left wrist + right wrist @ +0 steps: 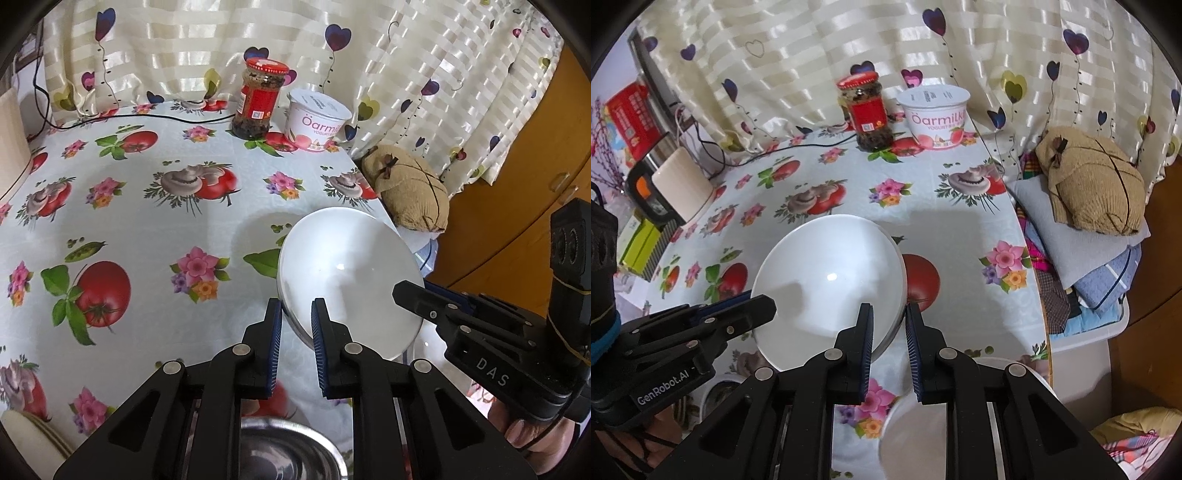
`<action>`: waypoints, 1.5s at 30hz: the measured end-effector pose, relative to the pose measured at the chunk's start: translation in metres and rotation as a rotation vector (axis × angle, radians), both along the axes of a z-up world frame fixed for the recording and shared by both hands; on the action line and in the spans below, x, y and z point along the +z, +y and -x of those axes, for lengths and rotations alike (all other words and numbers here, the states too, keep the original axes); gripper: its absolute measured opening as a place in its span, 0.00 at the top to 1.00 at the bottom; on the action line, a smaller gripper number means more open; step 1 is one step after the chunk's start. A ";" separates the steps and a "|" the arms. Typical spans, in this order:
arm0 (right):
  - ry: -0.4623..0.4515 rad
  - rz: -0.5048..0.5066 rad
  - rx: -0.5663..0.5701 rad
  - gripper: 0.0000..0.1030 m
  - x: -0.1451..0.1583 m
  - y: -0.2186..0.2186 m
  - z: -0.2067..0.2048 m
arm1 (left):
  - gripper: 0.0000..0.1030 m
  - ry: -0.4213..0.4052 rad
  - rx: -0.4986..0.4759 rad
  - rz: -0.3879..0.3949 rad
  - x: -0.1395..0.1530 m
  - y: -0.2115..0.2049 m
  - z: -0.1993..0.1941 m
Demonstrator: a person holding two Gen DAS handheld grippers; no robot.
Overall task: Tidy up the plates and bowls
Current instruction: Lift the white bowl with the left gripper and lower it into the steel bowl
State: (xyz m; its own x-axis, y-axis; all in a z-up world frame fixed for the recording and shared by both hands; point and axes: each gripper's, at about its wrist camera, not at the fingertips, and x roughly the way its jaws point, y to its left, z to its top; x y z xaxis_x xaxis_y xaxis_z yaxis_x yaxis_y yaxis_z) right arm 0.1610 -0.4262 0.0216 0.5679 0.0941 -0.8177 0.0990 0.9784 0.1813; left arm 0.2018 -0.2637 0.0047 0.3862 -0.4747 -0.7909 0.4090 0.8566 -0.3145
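A white bowl point(351, 273) hangs tilted above the flowered tablecloth, held from both sides. My left gripper point(296, 308) is shut on its near left rim, the rim pinched between the blue pads. My right gripper point(889, 312) is shut on the opposite rim of the same white bowl point(827, 280). In the left wrist view the right gripper point(408, 295) reaches the bowl's right edge; in the right wrist view the left gripper point(762, 304) meets its left edge. A steel bowl point(288, 450) sits below the left gripper. Another white bowl point(908, 428) lies under the right gripper.
A red-lidded jar point(258, 99) and a yogurt tub point(317, 122) stand at the table's far edge by the curtain. A black cable point(155, 117) runs along the back. A tan cushion point(1093, 184) on folded laundry lies right of the table. A striped plate rim point(26, 424) shows at lower left.
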 end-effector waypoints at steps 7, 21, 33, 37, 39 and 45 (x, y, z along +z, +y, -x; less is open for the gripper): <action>-0.024 0.006 0.012 0.83 0.014 0.016 0.016 | 0.83 -0.024 0.013 0.006 0.013 0.014 0.018; -0.054 -0.004 0.038 0.83 0.033 0.047 0.051 | 0.83 -0.042 0.037 0.008 0.028 0.047 0.058; -0.040 -0.021 0.072 0.83 0.031 0.081 0.080 | 0.83 -0.030 0.059 -0.014 0.026 0.079 0.092; -0.029 -0.028 0.085 0.83 0.026 0.092 0.088 | 0.83 -0.019 0.067 -0.023 0.021 0.087 0.100; -0.026 -0.030 0.089 0.83 0.025 0.096 0.090 | 0.83 -0.016 0.070 -0.027 0.020 0.090 0.103; 0.000 -0.042 0.099 0.83 0.015 0.103 0.096 | 0.83 -0.004 0.075 -0.044 0.012 0.094 0.110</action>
State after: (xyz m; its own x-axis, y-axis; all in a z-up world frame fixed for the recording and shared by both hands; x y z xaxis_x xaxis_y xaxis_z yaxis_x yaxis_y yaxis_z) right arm 0.0648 -0.3234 0.0365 0.5542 0.1840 -0.8118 0.0017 0.9750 0.2221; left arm 0.0915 -0.1692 0.0167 0.4226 -0.4093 -0.8087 0.3443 0.8978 -0.2745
